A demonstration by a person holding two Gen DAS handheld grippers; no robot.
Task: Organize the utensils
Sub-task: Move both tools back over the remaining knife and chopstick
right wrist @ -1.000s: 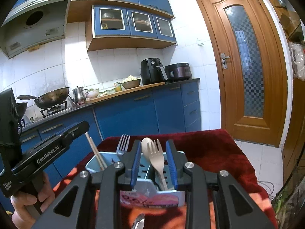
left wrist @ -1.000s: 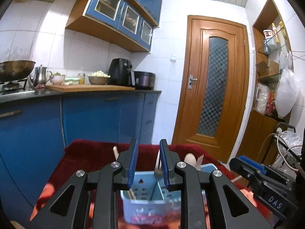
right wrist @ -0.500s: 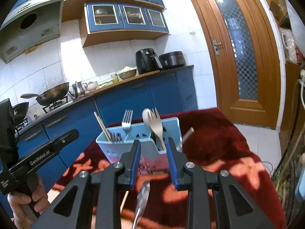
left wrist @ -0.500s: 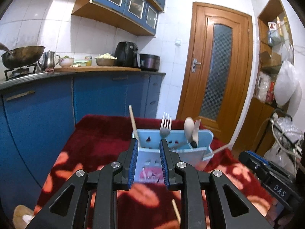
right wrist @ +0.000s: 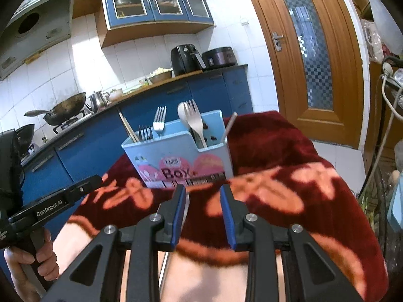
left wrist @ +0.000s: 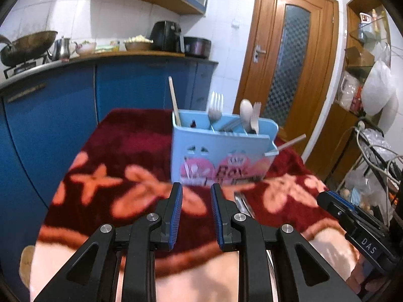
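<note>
A light blue utensil caddy (left wrist: 221, 148) (right wrist: 181, 156) stands on a dark red flowered cloth (left wrist: 121, 156) (right wrist: 289, 176). It holds metal forks (right wrist: 159, 118), a pale spoon and fork (right wrist: 192, 120), a chopstick (left wrist: 174, 100) and a straw (right wrist: 229, 125). A metal utensil (left wrist: 242, 201) (right wrist: 187, 205) lies flat on the cloth in front of the caddy, partly hidden by fingers. My left gripper (left wrist: 196, 188) and right gripper (right wrist: 202, 191) both hover short of the caddy, open, with nothing between the blue pads.
Blue kitchen cabinets (left wrist: 126, 85) with a wok (right wrist: 65, 105), a kettle and appliances run behind and to the left. A wooden door (left wrist: 289, 63) is at the back right. Shelves, bags and cables (left wrist: 372, 151) crowd the right side. A hand (right wrist: 30, 259) holds the left gripper's handle.
Both grippers have pulled back from the caddy and tipped downward. The caddy, which sat right at the fingertips, now stands clear beyond them, and more of the cloth shows.
</note>
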